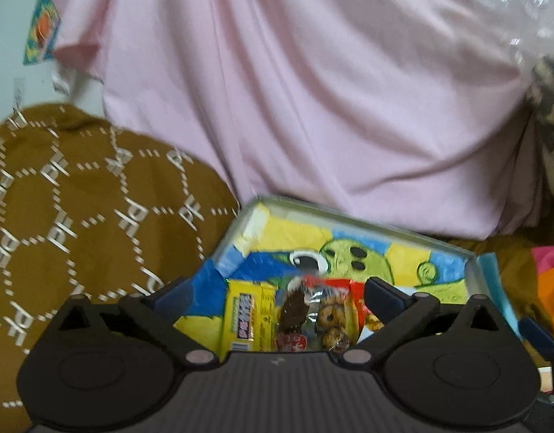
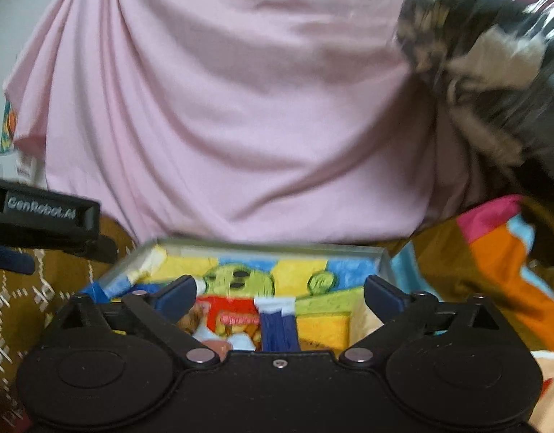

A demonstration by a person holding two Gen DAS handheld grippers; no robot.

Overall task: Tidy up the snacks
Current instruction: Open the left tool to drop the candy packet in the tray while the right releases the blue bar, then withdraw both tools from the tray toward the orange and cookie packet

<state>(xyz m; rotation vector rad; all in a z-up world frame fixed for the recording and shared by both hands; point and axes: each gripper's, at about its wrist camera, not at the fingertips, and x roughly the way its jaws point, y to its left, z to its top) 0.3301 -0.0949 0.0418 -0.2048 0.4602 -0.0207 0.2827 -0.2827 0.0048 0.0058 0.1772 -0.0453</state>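
Plainly, both tools hang over a shallow metal tin (image 1: 353,218) whose floor carries a bright cartoon drawing in yellow, blue and green. The left hand-held gripper (image 1: 278,294) is released, its blue-padded fingers (image 1: 383,294) spread wide and touching nothing. Between them, inside the tin at its near end, lie the snacks: a yellow chocolate bar (image 1: 246,315) standing lengthwise, just beside it a dark chocolate-coated piece in a clear wrapper (image 1: 295,312), then a red-topped pack of small round cookies (image 1: 331,315).

From the right wrist view, the right hand-held gripper (image 2: 278,294) is likewise released, fingers wide apart and empty. Under it the same tin (image 2: 277,247) shows a red snack pack (image 2: 237,312) and, touching its right side, a blue-and-white wrapped bar (image 2: 277,324). Part of the left tool's black body (image 2: 42,216), with white lettering, juts in at the left edge.

The tin rests on a brown fabric with a white geometric letter pattern (image 1: 78,195). Behind the tin rises a heap of pink cloth (image 1: 295,90). A multicoloured cloth in orange, pink and light blue (image 2: 493,249) lies right of the tin, and a crinkled clear plastic bag holding dark patterned fabric (image 2: 493,54) sits at upper right. Both views are somewhat blurred.
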